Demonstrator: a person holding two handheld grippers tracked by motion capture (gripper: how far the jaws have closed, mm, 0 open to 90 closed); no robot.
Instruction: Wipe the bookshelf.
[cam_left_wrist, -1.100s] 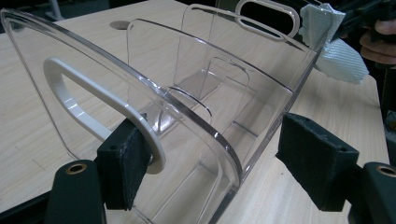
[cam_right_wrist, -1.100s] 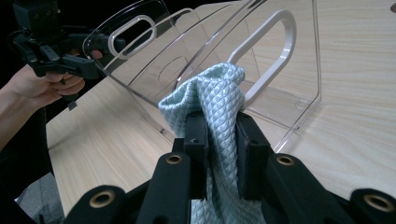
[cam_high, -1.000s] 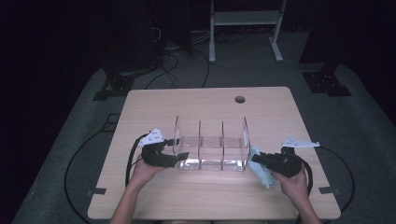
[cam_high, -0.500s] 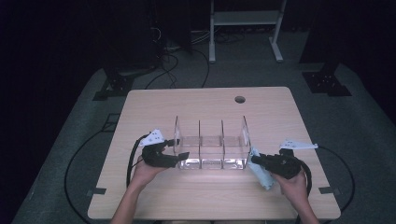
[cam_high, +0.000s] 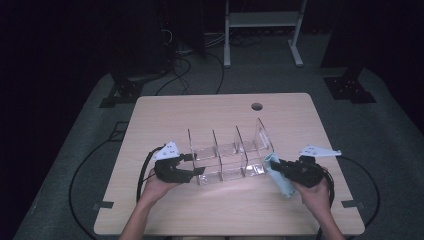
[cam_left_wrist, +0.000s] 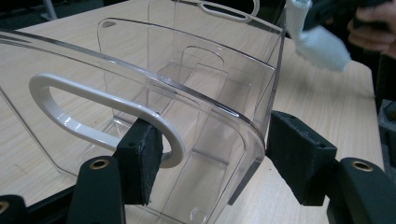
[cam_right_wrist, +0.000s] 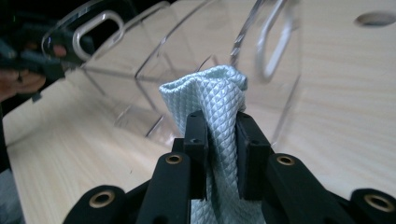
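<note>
The high view looks forward and down from above the person's side of the table (cam_high: 220, 120), far enough off to take in the whole tabletop with the clear organizer (cam_high: 227, 157) near its middle. The left gripper view sits very close at the organizer's (cam_left_wrist: 187, 116) end wall, facing along its length toward the far end, where the cloth (cam_left_wrist: 317, 42) also appears. The right gripper view looks from the opposite end, just beside the organizer (cam_right_wrist: 187, 60) with the cloth (cam_right_wrist: 215, 112) immediately in front; all three views share the organizer.
</note>
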